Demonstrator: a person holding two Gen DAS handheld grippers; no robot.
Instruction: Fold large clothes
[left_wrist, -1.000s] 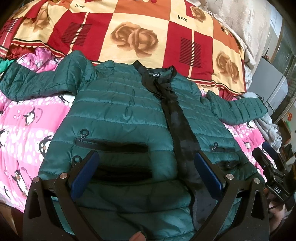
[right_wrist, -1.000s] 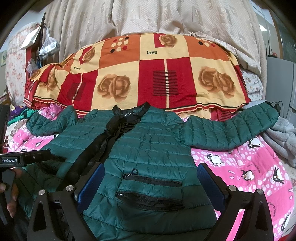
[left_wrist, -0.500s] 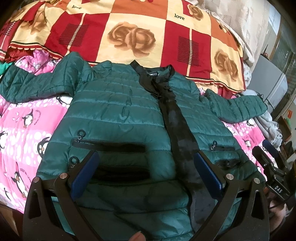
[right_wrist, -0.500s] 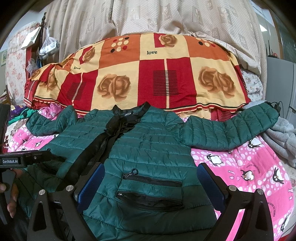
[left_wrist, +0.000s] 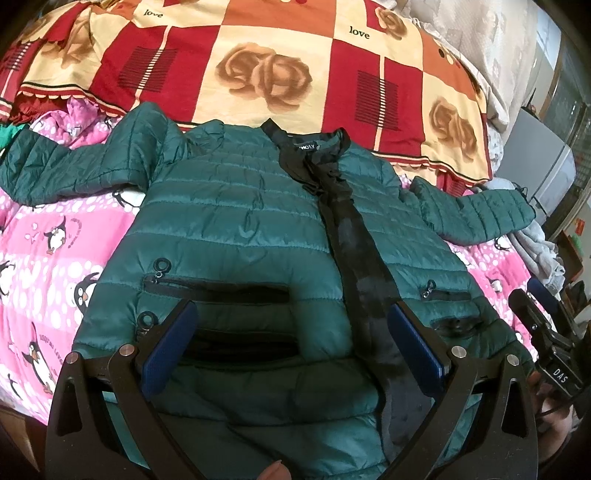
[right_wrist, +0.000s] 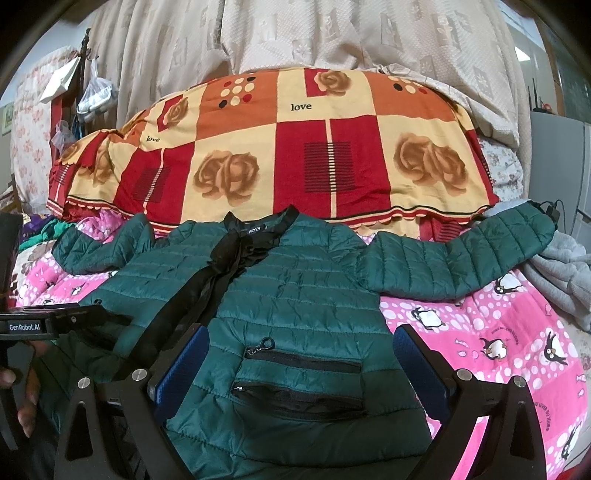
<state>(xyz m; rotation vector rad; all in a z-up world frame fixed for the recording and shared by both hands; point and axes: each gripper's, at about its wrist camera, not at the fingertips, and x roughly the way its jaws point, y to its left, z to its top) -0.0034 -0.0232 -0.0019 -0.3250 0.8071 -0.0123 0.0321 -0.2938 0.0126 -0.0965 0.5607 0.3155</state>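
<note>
A dark green quilted puffer jacket (left_wrist: 236, 221) (right_wrist: 303, 295) lies face up on the bed, both sleeves spread out to the sides and a black front placket (left_wrist: 354, 251) running down its middle. My left gripper (left_wrist: 291, 332) hovers open over the jacket's lower left pocket area, near the hem. Over the lower right pocket (right_wrist: 299, 384) my right gripper (right_wrist: 301, 354) also stands open, with nothing between its blue pads (right_wrist: 181, 365). The right sleeve (right_wrist: 461, 258) reaches toward a grey garment.
A pink penguin-print sheet (right_wrist: 498, 332) covers the bed. A red and cream rose-patterned quilt (right_wrist: 295, 155) is piled behind the jacket, with beige curtains (right_wrist: 295, 33) beyond. Grey clothing (right_wrist: 561, 280) lies at the right edge. A hand (right_wrist: 22, 398) holds the other gripper at left.
The left wrist view has shifted slightly, with the jacket sitting a little higher and more to the left in frame. The right gripper has stayed still. Both grippers remain open.
</note>
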